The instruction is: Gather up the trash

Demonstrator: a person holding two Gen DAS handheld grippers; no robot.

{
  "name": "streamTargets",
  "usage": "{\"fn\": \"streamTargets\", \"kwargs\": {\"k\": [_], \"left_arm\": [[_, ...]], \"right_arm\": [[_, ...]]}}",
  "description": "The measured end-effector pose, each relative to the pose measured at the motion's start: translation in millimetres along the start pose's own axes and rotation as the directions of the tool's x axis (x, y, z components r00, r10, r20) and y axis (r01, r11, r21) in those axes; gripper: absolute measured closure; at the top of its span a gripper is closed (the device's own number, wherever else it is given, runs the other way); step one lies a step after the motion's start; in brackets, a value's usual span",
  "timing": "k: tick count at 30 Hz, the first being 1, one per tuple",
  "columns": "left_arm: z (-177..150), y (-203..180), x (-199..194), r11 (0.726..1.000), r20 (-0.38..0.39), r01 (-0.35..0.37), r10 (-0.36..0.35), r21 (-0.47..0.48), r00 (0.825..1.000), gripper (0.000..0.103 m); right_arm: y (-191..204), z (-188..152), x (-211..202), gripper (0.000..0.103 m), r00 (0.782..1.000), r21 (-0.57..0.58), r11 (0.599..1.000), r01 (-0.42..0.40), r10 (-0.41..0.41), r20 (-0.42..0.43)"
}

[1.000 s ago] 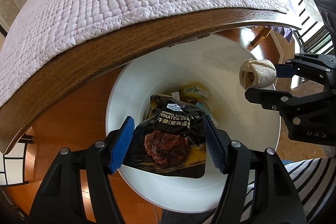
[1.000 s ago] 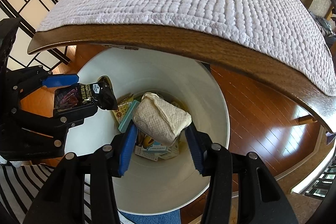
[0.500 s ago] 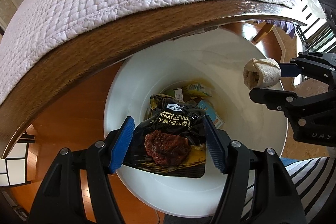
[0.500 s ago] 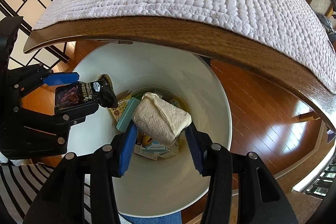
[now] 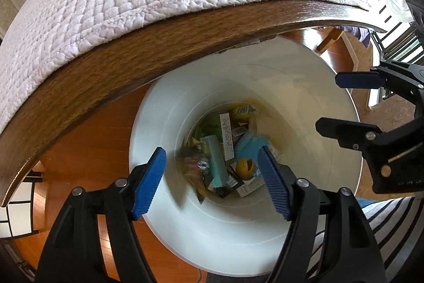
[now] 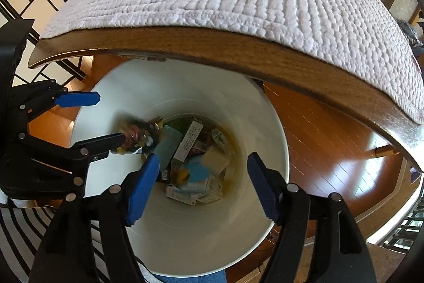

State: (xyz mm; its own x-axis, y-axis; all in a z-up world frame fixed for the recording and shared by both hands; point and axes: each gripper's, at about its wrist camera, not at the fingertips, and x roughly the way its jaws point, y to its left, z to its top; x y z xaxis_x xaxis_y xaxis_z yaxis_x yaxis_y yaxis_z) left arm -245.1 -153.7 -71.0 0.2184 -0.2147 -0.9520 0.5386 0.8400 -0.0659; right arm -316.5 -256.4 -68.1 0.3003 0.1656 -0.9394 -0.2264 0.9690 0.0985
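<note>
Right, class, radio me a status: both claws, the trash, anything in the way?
Left claw and right claw opening, nothing between pads. Trash in white bin. Table edge overhangs bin rim; drop path clear.

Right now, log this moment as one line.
step: drop trash | left tongs: opening, empty | right tongs: opening, empty | wrapper: falling into bin

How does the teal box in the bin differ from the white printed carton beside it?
The teal box is plain and unmarked; the white printed carton carries lines of small text. The teal box looks broader, the white carton slimmer. Both are long boxes lying among the trash at the bottom of the white bin.
</note>
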Motion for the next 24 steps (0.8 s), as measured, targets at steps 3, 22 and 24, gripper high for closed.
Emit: {"fn": "streamTargets", "kwargs": {"k": [3, 22, 24], "left_arm": [[2, 1, -11, 1.000, 0.014, 0.015, -0.015, -0.004, 1.000, 0.030], [121, 169, -114, 0.892, 0.370, -0.188, 0.351, -0.410, 0.860, 0.008], [130, 185, -100, 0.875, 0.348, -0.195, 0.369, -0.443, 0.862, 0.008]], "right_arm": [[-6, 3, -7, 0.035, 1.000, 0.007, 1.000, 0.000, 0.000, 0.009], [-155, 156, -73, 0.007, 0.918, 0.233, 0.954, 0.190, -0.257, 0.303], [-180, 178, -60, 0.007, 0.916, 0.267, 0.941, 0.206, -0.282, 0.286]]}}
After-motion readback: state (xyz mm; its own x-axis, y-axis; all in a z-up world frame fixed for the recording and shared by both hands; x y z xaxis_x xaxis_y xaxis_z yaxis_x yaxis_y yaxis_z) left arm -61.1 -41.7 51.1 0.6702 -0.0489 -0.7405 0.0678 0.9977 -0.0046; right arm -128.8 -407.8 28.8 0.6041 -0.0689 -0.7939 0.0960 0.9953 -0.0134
